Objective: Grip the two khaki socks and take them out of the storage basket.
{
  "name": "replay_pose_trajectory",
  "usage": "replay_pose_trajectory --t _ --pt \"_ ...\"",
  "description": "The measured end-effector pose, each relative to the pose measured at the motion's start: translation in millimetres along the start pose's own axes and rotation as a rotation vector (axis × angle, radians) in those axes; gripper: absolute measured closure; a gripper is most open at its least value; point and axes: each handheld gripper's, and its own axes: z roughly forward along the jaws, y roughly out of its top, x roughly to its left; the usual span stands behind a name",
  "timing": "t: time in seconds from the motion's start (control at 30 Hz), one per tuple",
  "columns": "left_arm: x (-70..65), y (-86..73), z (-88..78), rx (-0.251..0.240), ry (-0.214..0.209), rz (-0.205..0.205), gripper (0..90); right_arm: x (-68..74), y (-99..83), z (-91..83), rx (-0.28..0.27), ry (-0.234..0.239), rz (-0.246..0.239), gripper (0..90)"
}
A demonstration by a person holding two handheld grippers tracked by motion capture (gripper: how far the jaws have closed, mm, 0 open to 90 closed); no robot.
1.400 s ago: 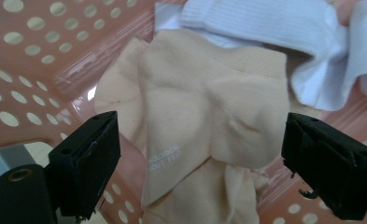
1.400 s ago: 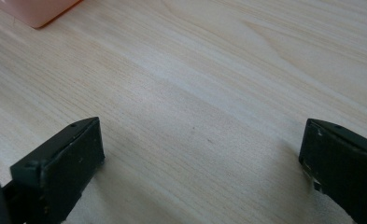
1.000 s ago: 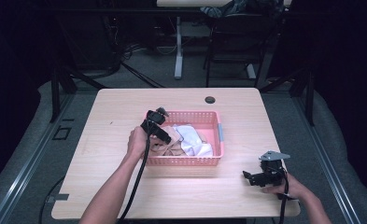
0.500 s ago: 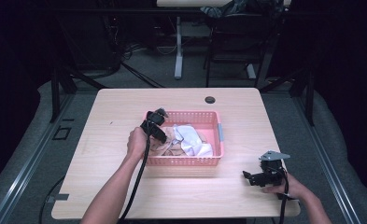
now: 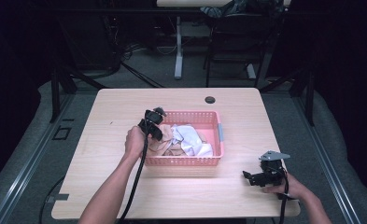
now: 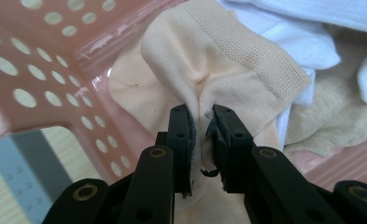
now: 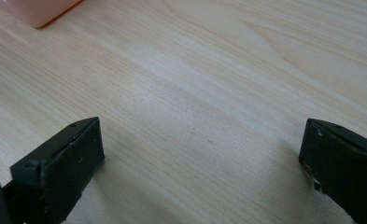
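Beige sock [image 6: 218, 70] is being pinched between left gripper [image 6: 202, 123] jaws, just closing; right gripper [image 7: 202, 154] jaws are resting apart over counter [image 7: 218, 70].

The beige sock [image 6: 228, 70] hides a white garment [image 6: 307, 42], itself cut by the frame edge.

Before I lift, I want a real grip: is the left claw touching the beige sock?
Touching. In the left gripper view the left claw, whose jaws have just been closing, pinches a fold of the beige sock between its pads.
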Motion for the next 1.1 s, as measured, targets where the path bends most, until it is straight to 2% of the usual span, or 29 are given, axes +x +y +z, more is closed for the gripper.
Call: replay_pose_trajectory --t 0.27,0.67,0.8,1.1 --pt "0.2 -0.9 -22.1 -0.052 0.005 0.019 77.5 0.0 0.0 0.2 -0.002 0.001 0.0 0.0" --pt "-2.6 3.7 -37.1 -0.061 0.01 0.051 77.4 -0.1 0.2 0.3 -0.001 0.002 -0.001 0.0" --pt "-3.6 4.8 -44.3 -0.079 0.006 0.063 77.4 -0.2 0.2 0.3 -0.001 0.003 -0.002 0.0" --pt "1.2 1.9 -59.4 -0.107 0.0 0.05 77.4 -0.3 0.7 1.4 -0.007 0.0 -0.006 0.0"
